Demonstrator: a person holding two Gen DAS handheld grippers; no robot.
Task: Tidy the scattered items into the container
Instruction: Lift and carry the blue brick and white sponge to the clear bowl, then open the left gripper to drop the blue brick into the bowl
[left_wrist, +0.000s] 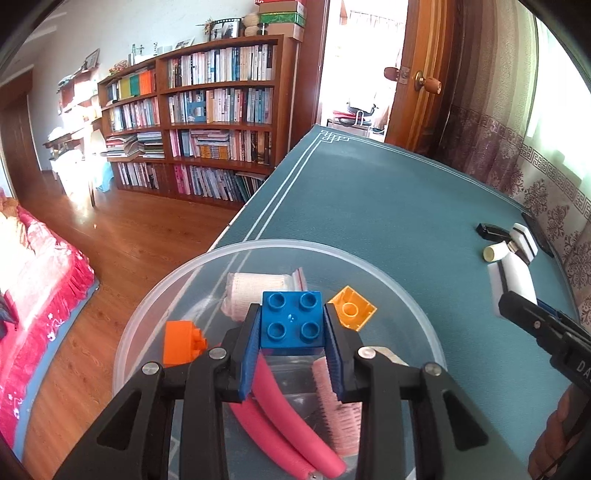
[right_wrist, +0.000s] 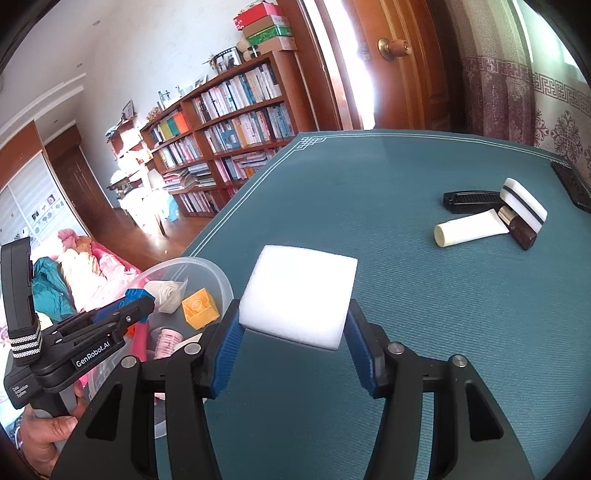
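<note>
Left claw (left_wrist: 292, 338) is closed on a blue stud brick (left_wrist: 291, 320), held directly over the clear round container (left_wrist: 147, 306) at the desk's (left_wrist: 369, 206) near-left corner; a straight drop lands the brick inside. Already in the container: orange brick (left_wrist: 181, 341), yellow brick (left_wrist: 351, 308), bandage roll (left_wrist: 258, 291), pink foam tubes (left_wrist: 280, 413), pink hair roller (left_wrist: 338, 402). Right claw (right_wrist: 293, 334) is closed on a white sponge block (right_wrist: 299, 299), gripped across its width, above bare desk; the container lies to its left and slightly nearer, so the carry runs leftward. Left claw is the nearer one to the container. Still scattered far right: white tube (right_wrist: 471, 230), long axis left-right, a black clip (right_wrist: 471, 201), a dark bottle (right_wrist: 517, 227), a white striped block (right_wrist: 524, 205). Legible writing: "GenRobot.AI" on the left device; smaller label partly unreadable.
</note>
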